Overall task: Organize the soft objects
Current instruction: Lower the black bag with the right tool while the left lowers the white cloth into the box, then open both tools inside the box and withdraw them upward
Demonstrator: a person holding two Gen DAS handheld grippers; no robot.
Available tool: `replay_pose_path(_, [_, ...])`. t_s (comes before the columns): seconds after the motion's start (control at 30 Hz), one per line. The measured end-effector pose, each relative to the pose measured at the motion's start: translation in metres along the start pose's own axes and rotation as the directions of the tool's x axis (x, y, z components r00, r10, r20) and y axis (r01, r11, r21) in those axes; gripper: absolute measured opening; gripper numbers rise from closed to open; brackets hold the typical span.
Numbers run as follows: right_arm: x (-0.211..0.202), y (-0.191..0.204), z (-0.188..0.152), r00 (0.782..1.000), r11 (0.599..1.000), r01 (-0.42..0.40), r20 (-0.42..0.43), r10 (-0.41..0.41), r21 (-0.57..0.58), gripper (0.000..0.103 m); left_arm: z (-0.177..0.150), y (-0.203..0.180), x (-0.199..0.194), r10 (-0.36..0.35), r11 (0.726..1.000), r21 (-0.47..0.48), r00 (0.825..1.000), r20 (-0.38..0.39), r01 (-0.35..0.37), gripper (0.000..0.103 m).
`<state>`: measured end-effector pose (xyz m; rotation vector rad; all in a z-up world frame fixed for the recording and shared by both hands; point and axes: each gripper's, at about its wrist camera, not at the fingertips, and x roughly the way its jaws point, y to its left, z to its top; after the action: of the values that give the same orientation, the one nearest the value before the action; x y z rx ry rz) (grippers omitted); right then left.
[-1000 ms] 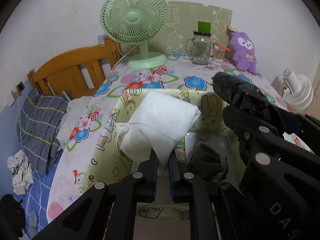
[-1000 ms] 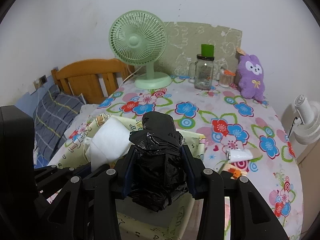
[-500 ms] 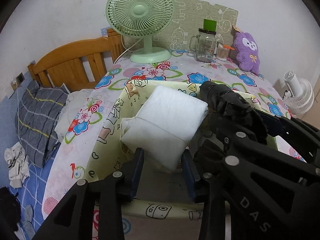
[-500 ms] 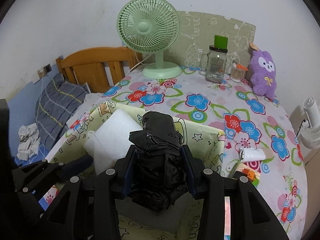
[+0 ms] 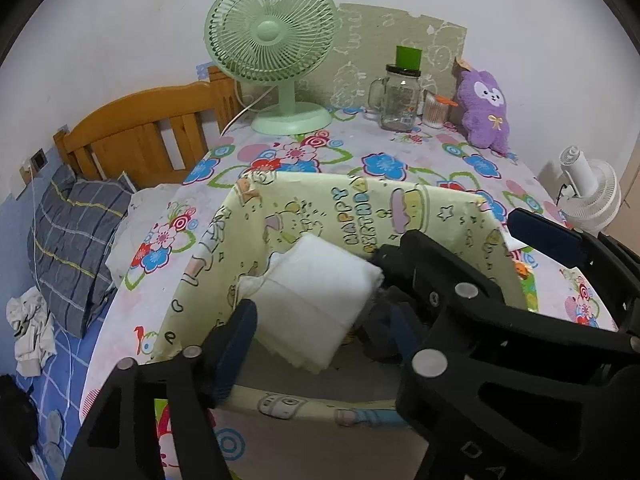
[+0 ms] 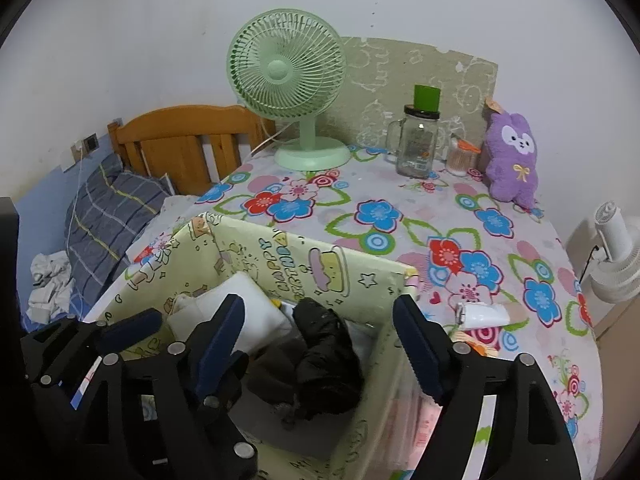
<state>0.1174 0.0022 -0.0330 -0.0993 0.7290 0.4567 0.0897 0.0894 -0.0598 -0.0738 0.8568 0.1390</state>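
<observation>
A yellow cartoon-print box [image 5: 352,208] [image 6: 304,264] stands open on the flowered table. A white folded cloth pad [image 5: 316,300] [image 6: 240,312] lies inside it at the left. A black plastic-wrapped bundle [image 6: 326,356] lies inside beside the pad. My left gripper [image 5: 320,340] is open above the box, its fingers either side of the pad without touching. My right gripper [image 6: 320,340] is open above the black bundle, apart from it. The right gripper's arm hides the bundle in the left wrist view.
A green fan [image 6: 288,80], a glass jar [image 6: 418,140] with a green lid, and a purple plush [image 6: 514,156] stand at the table's back. A white tube [image 6: 482,314] lies right of the box. A wooden bed [image 5: 148,132] with a pillow is at left.
Both grippers opened. The white pad dropped from the left gripper into the box, and the black bundle dropped from the right gripper into the box beside it.
</observation>
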Motion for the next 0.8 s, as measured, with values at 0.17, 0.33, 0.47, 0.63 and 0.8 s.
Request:
replay_pose_path(0.17, [-0.009,-0.01,-0.002,1.0,1.0,0.015,0.016,-0.015,0.018,0.085,0.001,-0.01,-0.005,-0.005,1.0,0.016,1.0,0.014,0.005,0.08])
replay_pose_path(0.33, [-0.02,-0.021,-0.004,0.999,0.999,0.023,0.033,-0.025,0.041,0.087,0.001,-0.022,-0.012,-0.019,0.999,0.026,0.999,0.031,0.018,0.083])
replay_pose_path(0.47, [-0.03,-0.03,-0.006,0.998,0.998,0.029,0.055,-0.033,0.063,0.092,0.003,-0.031,-0.018,-0.023,0.999,0.036,0.999,0.049,0.021,0.085])
replay_pose_path(0.63, [-0.042,-0.041,-0.007,0.996,0.996,0.038,0.077,-0.043,0.075,0.093,0.004,-0.044,-0.027,-0.026,0.998,0.052,0.997,0.069,0.023,0.088])
replay_pose_path(0.8, [-0.055,-0.053,-0.009,0.994,0.995,0.042,0.095,-0.051,0.092,0.094,0.004,-0.057,-0.035,-0.036,0.998,0.063,0.996,0.084,0.031,0.088])
